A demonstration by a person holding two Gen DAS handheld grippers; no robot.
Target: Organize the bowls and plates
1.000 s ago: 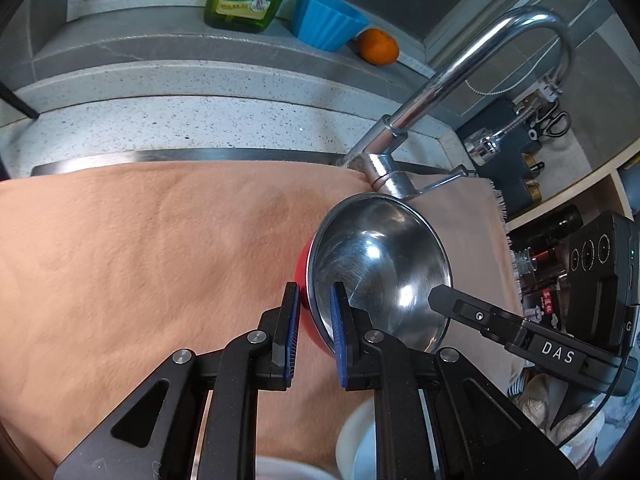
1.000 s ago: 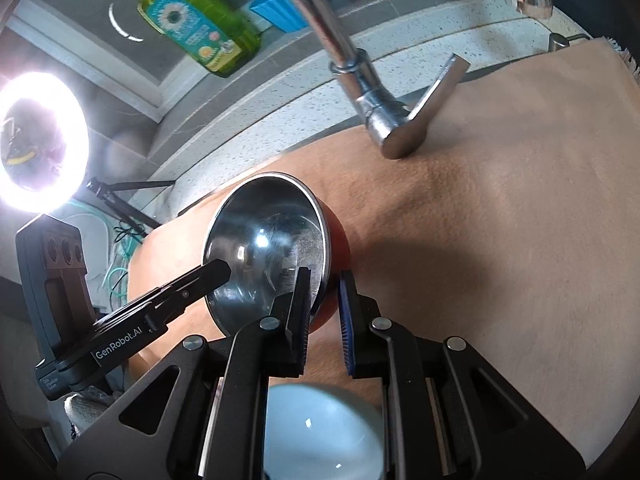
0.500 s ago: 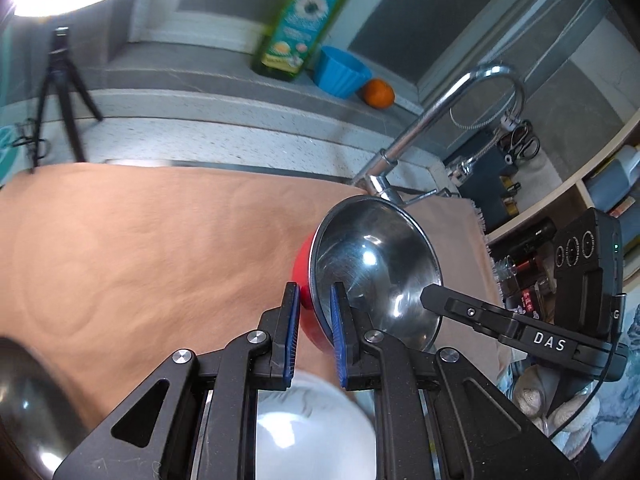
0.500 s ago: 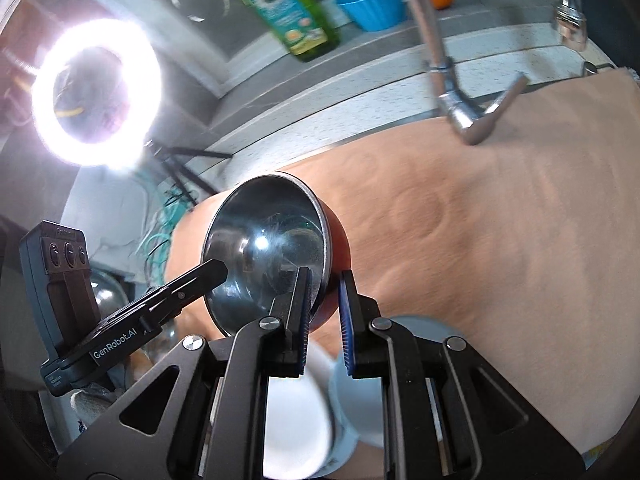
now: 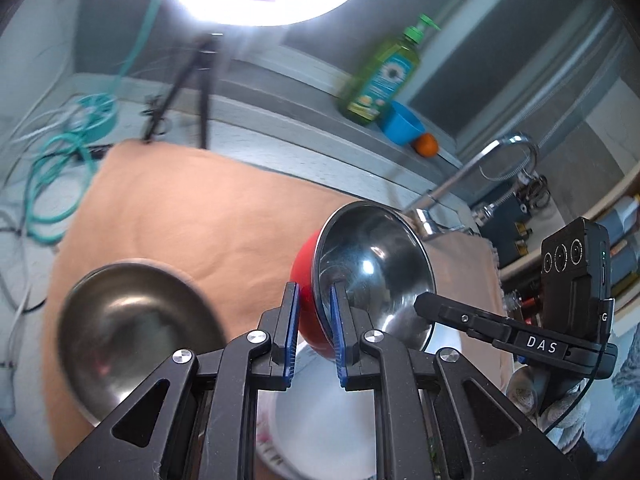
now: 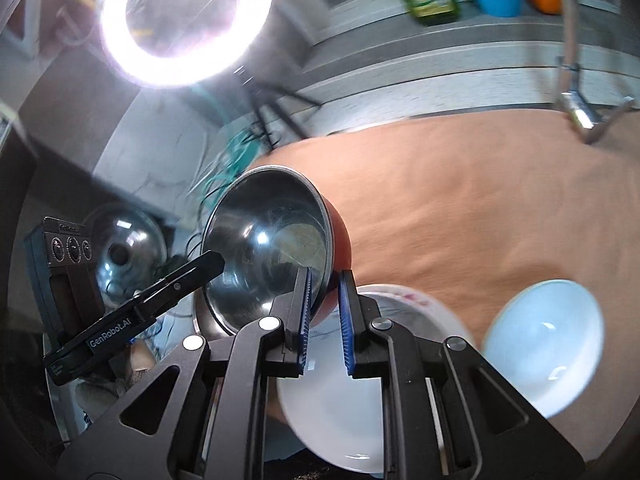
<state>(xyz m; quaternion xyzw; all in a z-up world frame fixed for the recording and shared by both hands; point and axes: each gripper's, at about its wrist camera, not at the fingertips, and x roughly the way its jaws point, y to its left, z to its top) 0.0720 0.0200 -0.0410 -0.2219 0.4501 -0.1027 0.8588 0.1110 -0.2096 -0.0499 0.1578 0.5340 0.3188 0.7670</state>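
Observation:
A bowl, red outside and steel inside [image 5: 372, 268], is held up in the air above the orange cloth [image 5: 208, 216]. My left gripper [image 5: 314, 320] is shut on its rim at one side. My right gripper [image 6: 324, 312] is shut on the rim at the opposite side, where the same bowl [image 6: 268, 248] shows. A steel bowl [image 5: 132, 328] sits on the cloth at the left. White plates [image 6: 332, 412] lie below the held bowl, and a white bowl [image 6: 544, 344] sits at the right.
A faucet [image 5: 472, 172] rises at the back right. A green soap bottle [image 5: 384, 76], a blue cup [image 5: 400, 124] and an orange [image 5: 426, 146] stand on the ledge. A ring light [image 6: 184, 20] on a tripod and teal cable [image 5: 52, 176] are at the left.
Both grippers have lifted the red bowl higher and pulled back. More of the cloth, the steel bowl and the white dishes have come into view below.

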